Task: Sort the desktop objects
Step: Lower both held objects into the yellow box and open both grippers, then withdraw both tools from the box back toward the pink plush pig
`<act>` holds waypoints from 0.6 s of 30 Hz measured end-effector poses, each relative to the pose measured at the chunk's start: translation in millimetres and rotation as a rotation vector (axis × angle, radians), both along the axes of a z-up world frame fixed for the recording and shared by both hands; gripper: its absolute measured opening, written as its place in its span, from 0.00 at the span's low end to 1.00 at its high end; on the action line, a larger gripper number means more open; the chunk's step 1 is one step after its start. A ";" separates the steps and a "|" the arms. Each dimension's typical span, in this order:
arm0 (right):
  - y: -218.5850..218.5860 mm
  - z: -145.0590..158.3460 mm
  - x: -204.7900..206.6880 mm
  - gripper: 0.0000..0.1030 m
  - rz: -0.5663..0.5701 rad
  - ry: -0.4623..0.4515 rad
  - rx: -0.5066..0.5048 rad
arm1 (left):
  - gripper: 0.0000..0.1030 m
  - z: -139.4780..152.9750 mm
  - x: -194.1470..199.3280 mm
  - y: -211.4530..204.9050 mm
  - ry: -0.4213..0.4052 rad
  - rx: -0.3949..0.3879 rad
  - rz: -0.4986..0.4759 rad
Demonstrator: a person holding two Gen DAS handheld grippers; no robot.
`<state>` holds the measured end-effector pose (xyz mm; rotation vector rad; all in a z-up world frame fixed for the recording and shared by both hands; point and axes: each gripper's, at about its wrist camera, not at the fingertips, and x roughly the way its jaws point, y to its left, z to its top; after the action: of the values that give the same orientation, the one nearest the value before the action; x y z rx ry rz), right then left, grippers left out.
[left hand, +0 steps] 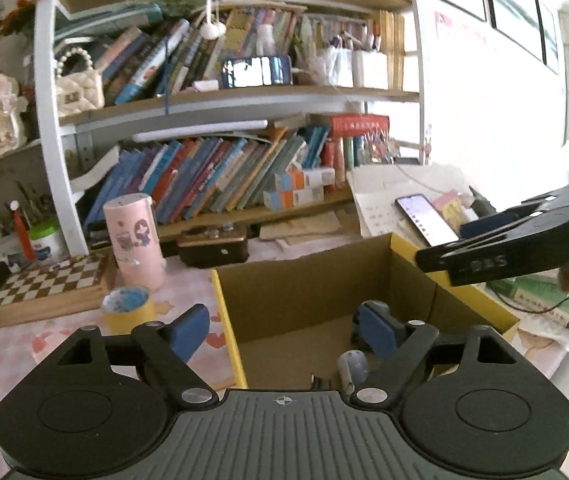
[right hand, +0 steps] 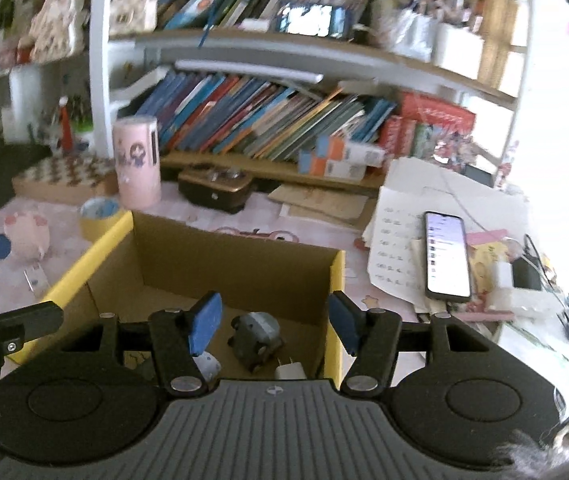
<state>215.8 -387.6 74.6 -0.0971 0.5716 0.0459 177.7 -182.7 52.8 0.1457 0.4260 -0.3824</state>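
A: Left wrist view?
B: The left gripper (left hand: pixel 284 332) stands spread, empty, above the cardboard box (left hand: pixel 304 280); a clear cap (left hand: pixel 353 364) lies inside.
A: Right wrist view?
B: The right gripper (right hand: pixel 274 326) is parted, nothing between; a grey toy (right hand: pixel 256 338) and white charger (right hand: pixel 290 370) sit in the box.

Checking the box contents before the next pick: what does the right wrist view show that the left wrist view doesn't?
Right wrist only: a grey toy and a white plug lying in the cardboard box, and a pink piggy figure on the desk. Left wrist only: a clear capped tube inside the box. Both show the box, yellow tape roll, pink cylinder, lit phone, and open, empty grippers: left gripper, right gripper.
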 end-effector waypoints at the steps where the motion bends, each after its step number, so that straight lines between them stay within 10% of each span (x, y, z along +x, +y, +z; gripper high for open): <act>1: -0.6 1.7 -5.3 0.55 -0.010 -0.008 0.006 | 0.84 0.9 -3.4 3.3 -0.002 -0.006 0.003; 18: 27.1 -18.6 -92.0 0.55 -0.200 0.003 0.097 | 0.88 -18.7 -53.7 50.5 0.056 -0.017 -0.008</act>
<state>123.8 -360.4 55.9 0.0544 0.5787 -0.1208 124.0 -132.2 34.2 0.1205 0.4775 -0.3988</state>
